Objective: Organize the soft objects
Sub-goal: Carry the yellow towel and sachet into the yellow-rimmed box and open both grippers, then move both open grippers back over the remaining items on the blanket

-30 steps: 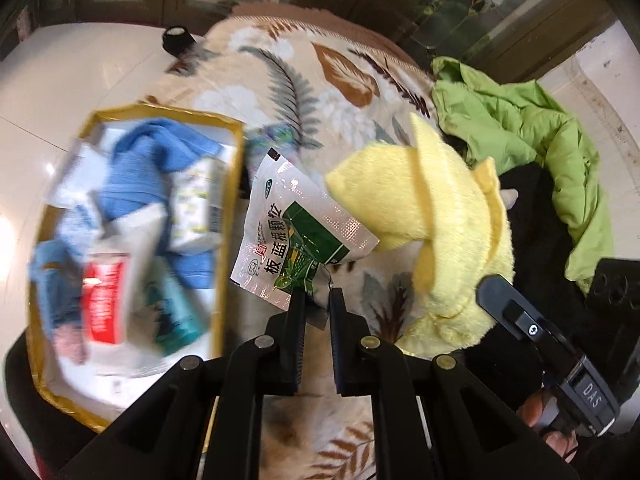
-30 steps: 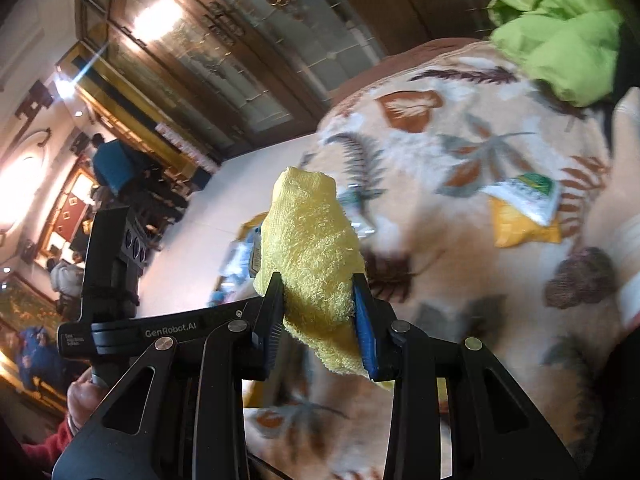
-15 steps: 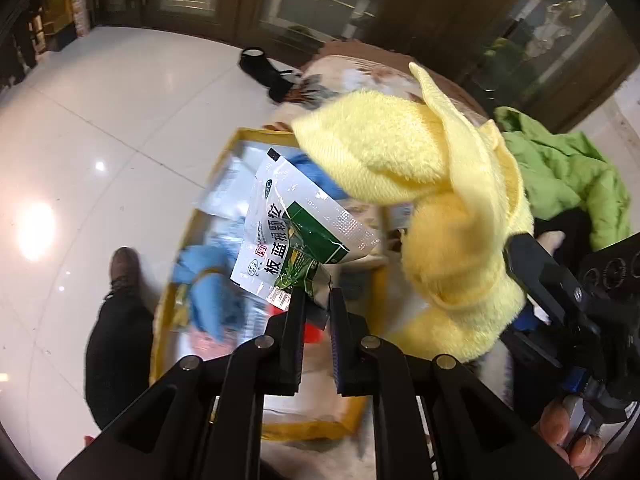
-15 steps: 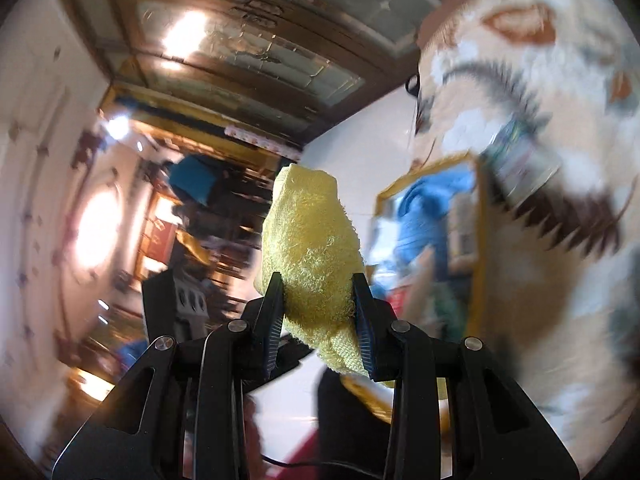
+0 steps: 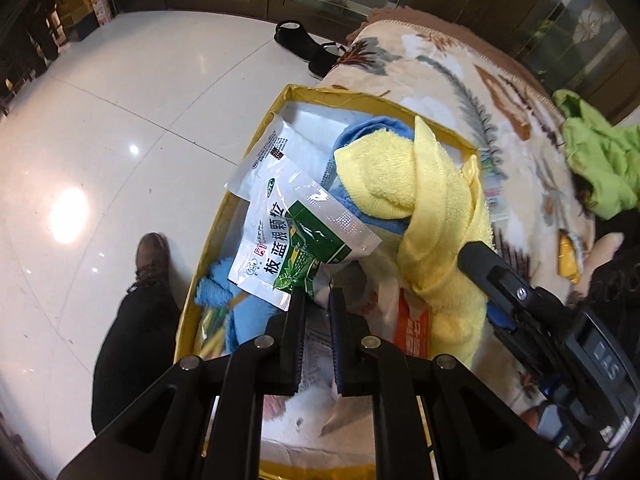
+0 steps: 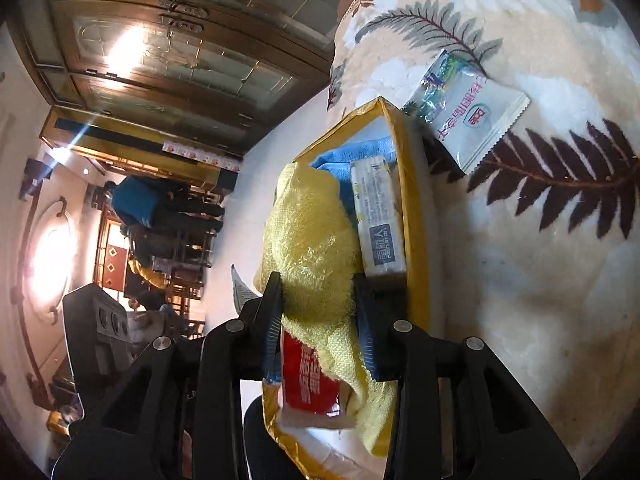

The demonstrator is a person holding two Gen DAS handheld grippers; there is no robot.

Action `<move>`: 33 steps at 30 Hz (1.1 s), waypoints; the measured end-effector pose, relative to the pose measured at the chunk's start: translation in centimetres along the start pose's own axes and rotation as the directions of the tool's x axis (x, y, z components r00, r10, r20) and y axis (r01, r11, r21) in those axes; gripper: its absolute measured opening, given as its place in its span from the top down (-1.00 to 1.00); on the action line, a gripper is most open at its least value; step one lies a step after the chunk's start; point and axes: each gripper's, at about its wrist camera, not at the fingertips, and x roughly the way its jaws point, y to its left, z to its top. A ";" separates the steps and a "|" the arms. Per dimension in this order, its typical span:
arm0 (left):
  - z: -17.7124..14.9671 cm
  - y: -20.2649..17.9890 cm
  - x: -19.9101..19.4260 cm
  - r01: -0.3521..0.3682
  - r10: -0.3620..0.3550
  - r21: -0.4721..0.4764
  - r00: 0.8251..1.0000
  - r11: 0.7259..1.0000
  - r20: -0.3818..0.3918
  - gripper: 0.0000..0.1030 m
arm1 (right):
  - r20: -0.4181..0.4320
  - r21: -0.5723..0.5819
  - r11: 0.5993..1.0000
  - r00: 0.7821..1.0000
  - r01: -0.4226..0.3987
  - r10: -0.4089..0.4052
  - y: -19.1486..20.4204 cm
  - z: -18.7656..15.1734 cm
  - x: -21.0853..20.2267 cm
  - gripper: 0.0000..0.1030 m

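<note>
My left gripper (image 5: 317,300) is shut on the corner of a white and green sachet (image 5: 294,242), held over the gold-rimmed box (image 5: 304,94). My right gripper (image 6: 318,300) is shut on a yellow towel (image 6: 316,256), which hangs over the same box (image 6: 414,220). The towel also shows in the left wrist view (image 5: 432,208), with the right gripper's body (image 5: 532,316) beside it. The box holds blue cloths (image 5: 372,128), a red packet (image 6: 308,376) and a white tissue pack (image 6: 378,220).
The box sits at the edge of a leaf-patterned blanket (image 6: 540,260). A white sachet (image 6: 468,116) lies on the blanket beside the box. A green jacket (image 5: 600,160) lies far right. A person's shoe (image 5: 152,256) stands on the white tiled floor (image 5: 100,120).
Both grippers have moved left from above the blanket to above the box, carrying the sachet and the yellow towel. The towel now hangs lower, over the box contents.
</note>
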 end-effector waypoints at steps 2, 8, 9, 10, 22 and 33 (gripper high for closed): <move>0.0 0.0 0.4 -0.004 0.004 -0.009 1.000 1.000 -0.009 0.77 | -0.030 -0.029 0.999 0.999 0.017 -0.018 0.4 -0.1 0.4 0.24; -0.6 0.1 0.8 -0.064 0.064 -0.004 0.998 0.998 -0.014 0.44 | -0.005 -0.063 0.998 1.000 0.015 -0.015 0.7 0.5 -2.6 0.04; -0.6 0.1 0.5 -0.065 0.065 -0.005 0.998 0.998 -0.009 0.36 | 0.011 -0.075 0.997 1.000 0.020 -0.019 0.9 0.6 -3.4 0.04; -0.6 0.1 0.1 -0.071 0.071 -0.004 0.997 0.997 0.004 0.24 | 0.020 -0.085 0.996 1.000 0.020 -0.019 1.0 0.7 -4.0 0.04; -0.8 -1.9 -4.2 -0.003 0.004 -0.017 0.997 1.000 0.079 -0.23 | 0.053 -0.228 0.965 0.991 0.130 -0.121 0.5 0.3 -9.9 0.04; 0.3 -7.1 -4.0 0.131 -0.132 0.020 0.989 0.991 0.067 -0.34 | 0.110 -0.136 0.961 0.968 0.239 -0.225 -4.4 0.7 -14.8 0.04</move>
